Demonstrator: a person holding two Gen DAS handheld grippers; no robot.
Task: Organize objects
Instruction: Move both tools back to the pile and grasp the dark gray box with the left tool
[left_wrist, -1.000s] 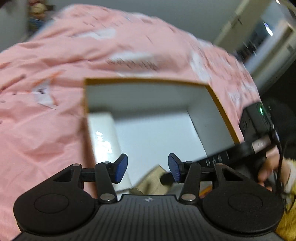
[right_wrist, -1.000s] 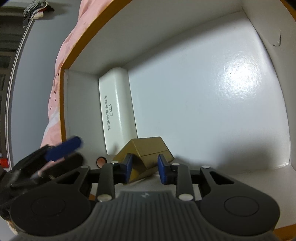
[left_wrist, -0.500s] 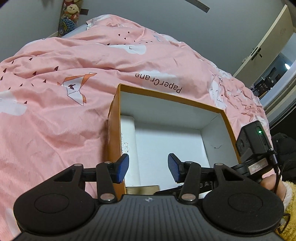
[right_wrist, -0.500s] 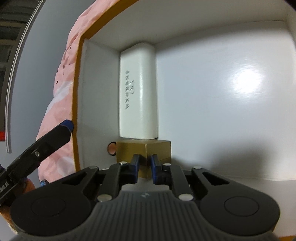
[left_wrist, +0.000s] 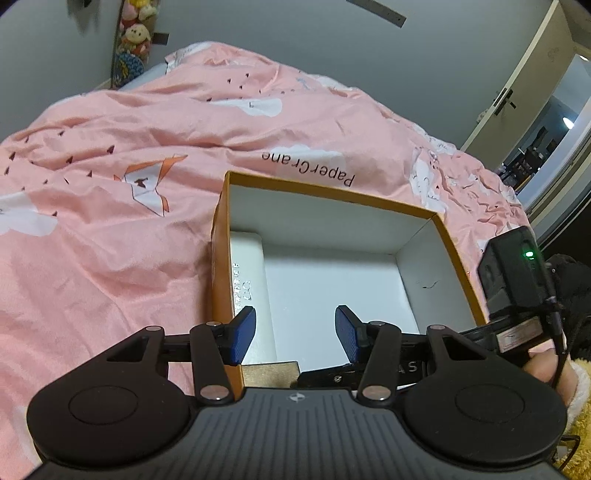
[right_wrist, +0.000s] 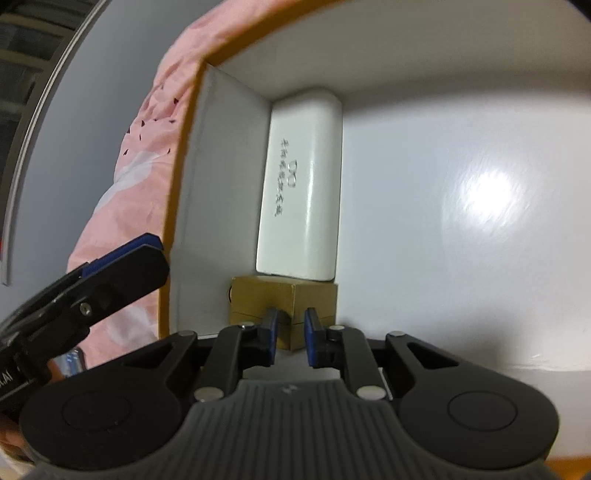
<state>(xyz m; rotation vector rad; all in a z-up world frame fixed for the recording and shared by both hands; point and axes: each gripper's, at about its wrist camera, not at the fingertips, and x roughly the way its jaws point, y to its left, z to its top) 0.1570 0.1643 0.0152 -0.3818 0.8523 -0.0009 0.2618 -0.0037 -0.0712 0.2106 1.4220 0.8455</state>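
Since a second before, the gold box (right_wrist: 282, 299) had swung from a skewed, corner-up tilt to sit square, and the right gripper (right_wrist: 291, 326) had drawn its fingers in from a wider spread. The left wrist view had also opened onto more of the bed.

- Gold box: in the carton's near left corner, its far face touching the white case's near end. Its long axis ran 9 to 3 in the right wrist view, with one vertical edge facing the camera.
- White case (right_wrist: 301, 184): lay flat along the carton's left wall (right_wrist: 218, 184). Long axis ran 12 to 6, far end against the back wall, printed line running the same way.
- Right gripper: fingers drawn nearly together, only a narrow slit between the blue pads, right at the gold box's near edge. Could not tell whether they pinched it.
- Open room: the white carton floor was bare from the case's 3 o'clock side across to the far wall.
- Left gripper (left_wrist: 295, 332): fingers stood well apart, nothing between them, over the carton's near left edge.
- Carton rim (left_wrist: 332, 192): orange, resting on the pink duvet (left_wrist: 110, 221), which spread out toward 9 and 12 o'clock.
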